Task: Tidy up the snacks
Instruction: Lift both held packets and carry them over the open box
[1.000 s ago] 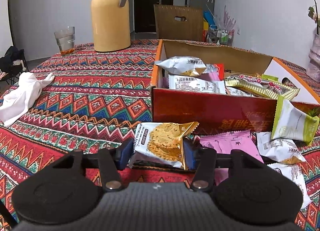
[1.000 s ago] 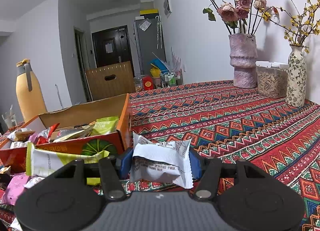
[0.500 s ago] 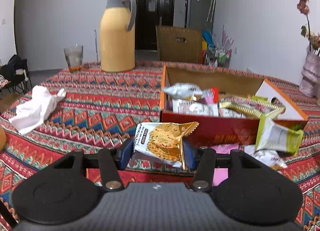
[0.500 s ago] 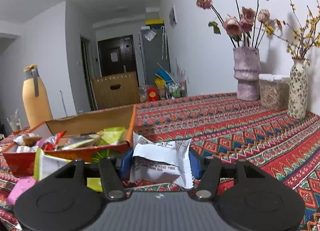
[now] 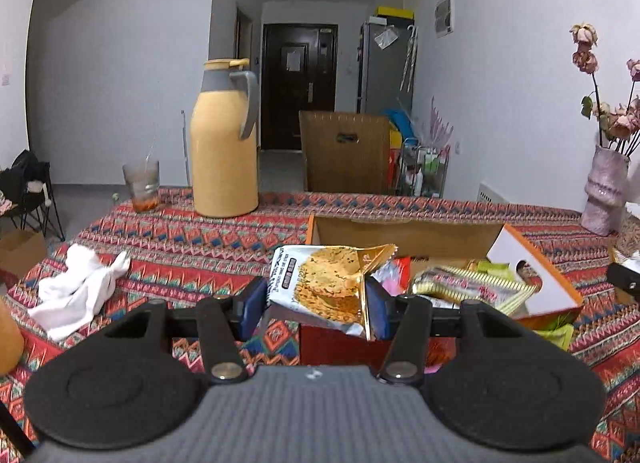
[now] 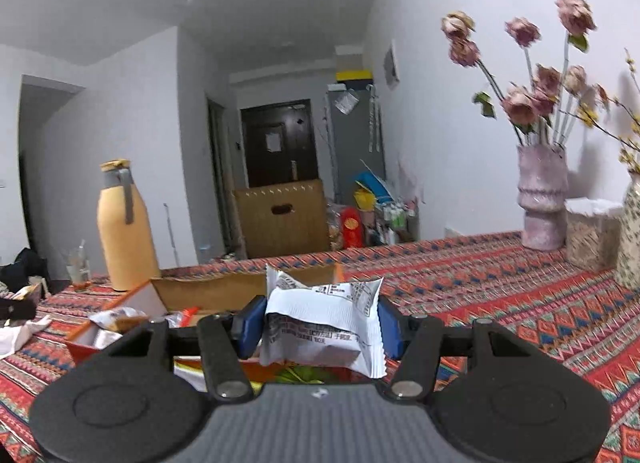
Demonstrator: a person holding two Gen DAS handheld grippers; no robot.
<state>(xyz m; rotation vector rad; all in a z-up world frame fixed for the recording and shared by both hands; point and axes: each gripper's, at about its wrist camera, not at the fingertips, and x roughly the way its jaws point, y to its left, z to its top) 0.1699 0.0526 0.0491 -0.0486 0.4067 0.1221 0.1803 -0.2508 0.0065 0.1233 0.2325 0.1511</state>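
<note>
My left gripper [image 5: 316, 309] is shut on a cracker packet [image 5: 326, 287] with a gold edge and holds it in the air just before the near left corner of the open red cardboard box [image 5: 340, 347]. Several snack packets [image 5: 468, 287] lie inside the box. My right gripper [image 6: 318, 327] is shut on a white snack packet [image 6: 324, 327] and holds it above the box's near edge [image 6: 208, 291]. The tip of the right gripper shows at the right edge of the left wrist view [image 5: 624, 283].
A yellow thermos jug [image 5: 224, 155] and a glass [image 5: 141, 187] stand at the table's far left. A white cloth [image 5: 80, 287] lies left of the box. Flower vases [image 6: 542, 199] and a clear container [image 6: 592, 231] stand along the right wall. A brown chair back [image 5: 344, 151] is behind the table.
Both grippers have risen with their packets and moved toward the box. The loose packets on the table in front of the box have dropped out of sight.
</note>
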